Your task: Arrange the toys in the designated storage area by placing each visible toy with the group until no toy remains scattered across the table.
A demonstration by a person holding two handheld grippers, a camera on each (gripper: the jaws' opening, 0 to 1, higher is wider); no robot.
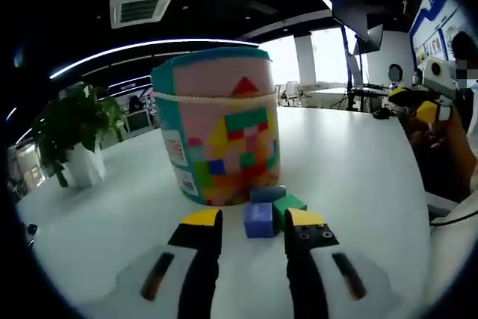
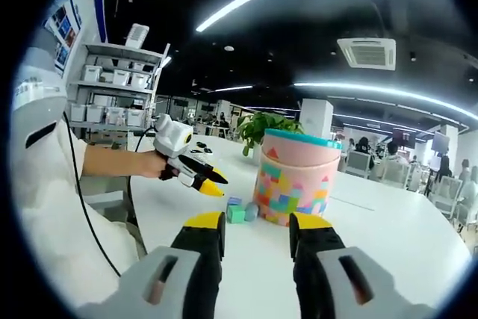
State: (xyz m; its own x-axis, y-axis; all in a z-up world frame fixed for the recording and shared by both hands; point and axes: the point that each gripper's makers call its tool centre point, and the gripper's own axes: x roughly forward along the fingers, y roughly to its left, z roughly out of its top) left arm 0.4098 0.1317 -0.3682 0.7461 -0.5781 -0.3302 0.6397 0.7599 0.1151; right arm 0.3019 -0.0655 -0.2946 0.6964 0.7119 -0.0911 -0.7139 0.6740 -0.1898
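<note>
Jaws of my left hand-held gripper (image 1: 252, 229) stand apart over the white table (image 1: 358, 162), nothing between them. Just beyond lie three blocks touching one another: a blue block (image 1: 258, 220), a green block (image 1: 289, 205) to its right, a grey-blue block (image 1: 267, 193) behind, against the tub (image 1: 216, 125). A plant (image 1: 75, 128) stands far left. My right hand-held gripper (image 2: 256, 233) is also apart and empty, well short of the tub.

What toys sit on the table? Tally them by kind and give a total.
Blocks: 3, a purple block, a green block and a blue block
Tubs: 1, the pink tub
Total: 4
</note>
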